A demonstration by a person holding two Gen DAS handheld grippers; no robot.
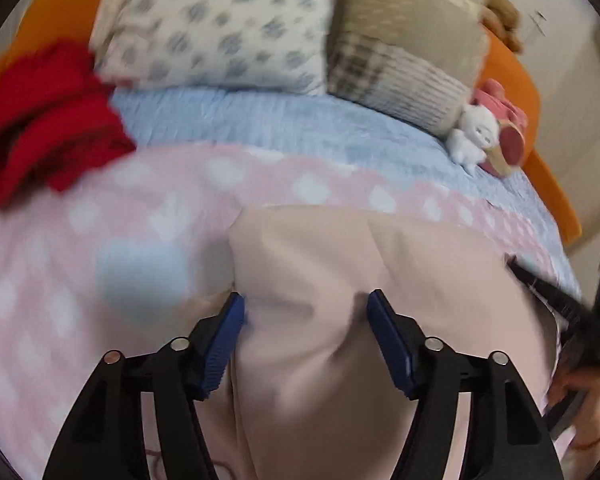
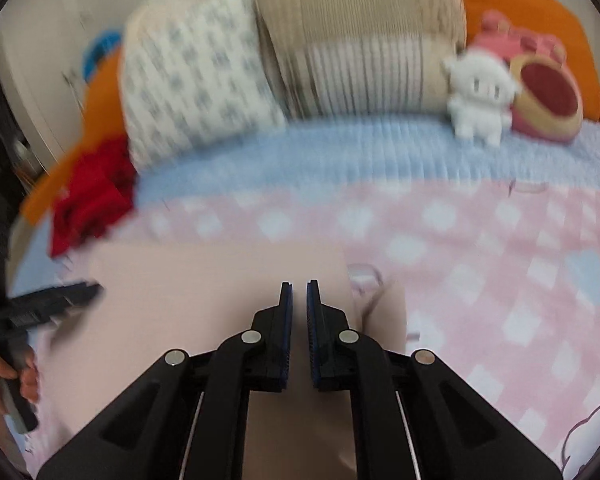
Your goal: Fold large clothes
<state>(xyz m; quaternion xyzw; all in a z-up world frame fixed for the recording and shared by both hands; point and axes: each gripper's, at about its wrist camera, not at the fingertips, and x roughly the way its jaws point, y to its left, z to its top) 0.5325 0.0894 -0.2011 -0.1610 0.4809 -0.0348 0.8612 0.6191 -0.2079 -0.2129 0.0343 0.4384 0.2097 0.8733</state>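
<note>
Cloth of a pale beige colour, the garment (image 1: 320, 280) lies on the pink checked blanket (image 1: 80, 240) that covers the near part of the bed, its far edge straight and square-cornered in both wrist views. That clean edge suggests at least one fold is already laid, though the blur and the close framing hide the garment's full outline, so how many folds remain cannot be told; it still looks bulky and rumpled near the bottom of the left wrist view, so more folding and smoothing is probably left.

The left gripper (image 1: 305, 308) hangs over the garment with its blue pads set wide apart, a raised hump of beige cloth between them but neither pad clearly pressing on it. The right gripper (image 2: 300, 292) has its pads almost together, only a narrow slit between them; beige cloth lies directly beneath and ahead, yet whether a thin layer is pinched there cannot be made out. Each gripper shows at the edge of the other's view, so the two work the garment from opposite sides.

Beyond the blanket runs a light blue bedspread (image 1: 280, 120), with a red garment (image 1: 48, 120) heaped at one side, two pillows (image 1: 220, 28) against the orange headboard (image 1: 516, 80), and a white plush toy (image 2: 478, 92) beside a pink one.
</note>
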